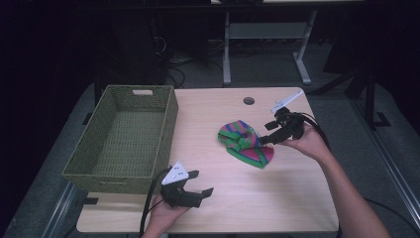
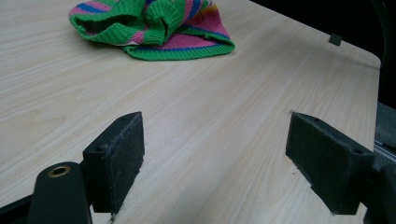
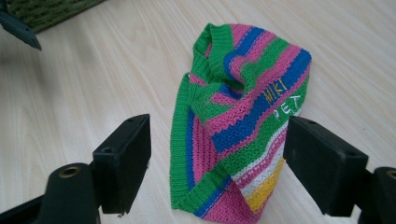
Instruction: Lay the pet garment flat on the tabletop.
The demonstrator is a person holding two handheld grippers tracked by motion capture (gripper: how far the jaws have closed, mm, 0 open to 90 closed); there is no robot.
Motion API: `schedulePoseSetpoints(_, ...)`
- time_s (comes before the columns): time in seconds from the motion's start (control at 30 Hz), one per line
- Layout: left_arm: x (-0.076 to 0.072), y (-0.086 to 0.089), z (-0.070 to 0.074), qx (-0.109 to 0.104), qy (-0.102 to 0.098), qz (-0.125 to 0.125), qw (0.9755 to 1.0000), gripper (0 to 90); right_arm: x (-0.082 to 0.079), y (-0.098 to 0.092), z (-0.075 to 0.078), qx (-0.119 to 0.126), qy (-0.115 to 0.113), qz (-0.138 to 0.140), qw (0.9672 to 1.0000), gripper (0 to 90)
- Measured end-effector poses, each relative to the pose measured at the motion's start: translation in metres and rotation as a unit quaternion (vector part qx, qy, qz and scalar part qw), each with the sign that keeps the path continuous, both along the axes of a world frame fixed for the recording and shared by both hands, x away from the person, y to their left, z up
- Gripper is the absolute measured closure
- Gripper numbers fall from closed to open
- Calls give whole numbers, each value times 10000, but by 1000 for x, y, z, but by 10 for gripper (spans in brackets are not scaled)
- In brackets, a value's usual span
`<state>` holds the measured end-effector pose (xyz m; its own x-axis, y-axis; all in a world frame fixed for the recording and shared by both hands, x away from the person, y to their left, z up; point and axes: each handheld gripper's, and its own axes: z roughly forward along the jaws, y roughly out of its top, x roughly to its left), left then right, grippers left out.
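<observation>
A small striped knit garment (image 1: 245,143), green, pink and blue, lies crumpled on the wooden table (image 1: 208,119) right of centre. My right gripper (image 1: 266,134) hovers at its right edge, open, and in the right gripper view the garment (image 3: 238,121) lies between and beyond the two spread jaws, with yellow lettering on one stripe. My left gripper (image 1: 200,182) sits near the table's front edge, open with nothing between its jaws. In the left gripper view the garment (image 2: 159,28) lies far ahead on the bare table.
A green woven basket (image 1: 124,136) stands empty on the table's left side, its corner (image 3: 42,11) visible in the right gripper view. A round cable hole (image 1: 248,100) sits near the far edge. Bare wood stretches between basket and garment.
</observation>
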<state>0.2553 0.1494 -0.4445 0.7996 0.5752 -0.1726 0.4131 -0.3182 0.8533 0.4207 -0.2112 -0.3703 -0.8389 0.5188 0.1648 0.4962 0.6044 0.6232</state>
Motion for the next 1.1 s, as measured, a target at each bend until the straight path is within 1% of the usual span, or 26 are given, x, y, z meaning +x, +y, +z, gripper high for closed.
schedulePoseSetpoints(0.1,0,-1,0,13,-10,-6,10000,192,2,3,-2,-64,18,28,10000,229)
schedulePoseSetpoints(0.13,0,-1,0,-18,2,10,10000,192,5,7,-3,-42,35,38,10000,226)
schedulePoseSetpoints(0.17,0,0,0,3,-5,-5,10000,192,5,7,-3,-42,35,38,10000,226)
schedulePoseSetpoints(0.2,0,0,0,21,-16,-21,10000,192,7,10,-4,-8,83,59,9999,224)
schedulePoseSetpoints(0.27,0,0,0,0,-6,-8,10000,192,9,12,-5,-38,85,70,9999,222)
schedulePoseSetpoints(0.3,0,0,0,19,-14,-13,10000,192,12,16,-7,-61,157,53,9998,219)
schedulePoseSetpoints(0.43,0,0,1,4,-23,-18,10000,192,17,20,-10,-89,157,47,9998,210)
schedulePoseSetpoints(0.47,0,-1,0,-15,-22,-10,10000,193,20,22,-12,-149,199,29,9997,210)
schedulePoseSetpoints(0.5,0,0,1,-17,-17,-19,10000,193,22,22,-13,-184,146,29,9997,211)
schedulePoseSetpoints(0.53,0,-1,0,-67,-2,-6,10000,193,22,23,-13,-144,169,18,9998,211)
schedulePoseSetpoints(0.57,1,1,0,-13,-14,-45,10000,193,22,23,-13,-144,169,18,9998,211)
schedulePoseSetpoints(0.6,1,1,0,-51,6,-37,10000,192,24,23,-14,-123,149,13,9998,211)
schedulePoseSetpoints(0.63,1,1,0,-46,11,-46,10000,192,25,23,-16,-110,249,-42,9996,211)
schedulePoseSetpoints(0.67,2,1,0,-56,23,-54,10000,192,25,23,-16,-110,249,-42,9996,211)
schedulePoseSetpoints(0.7,2,1,0,-54,24,-55,10000,192,27,24,-19,-191,240,-45,9995,211)
schedulePoseSetpoints(0.8,1,1,1,-30,16,-59,10000,192,30,25,-25,-252,269,-71,9993,210)
schedulePoseSetpoints(0.83,1,0,1,-69,25,-44,10000,193,30,26,-26,-289,270,-93,9992,208)
schedulePoseSetpoints(0.93,1,0,0,-67,17,-55,10000,193,31,29,-28,-330,269,-93,9991,209)
schedulePoseSetpoints(1.0,1,0,0,-76,16,-50,10000,193,34,31,-30,-278,291,-125,9991,211)
schedulePoseSetpoints(1.1,1,0,0,-97,28,-47,9999,193,35,33,-32,-293,322,-131,9990,212)
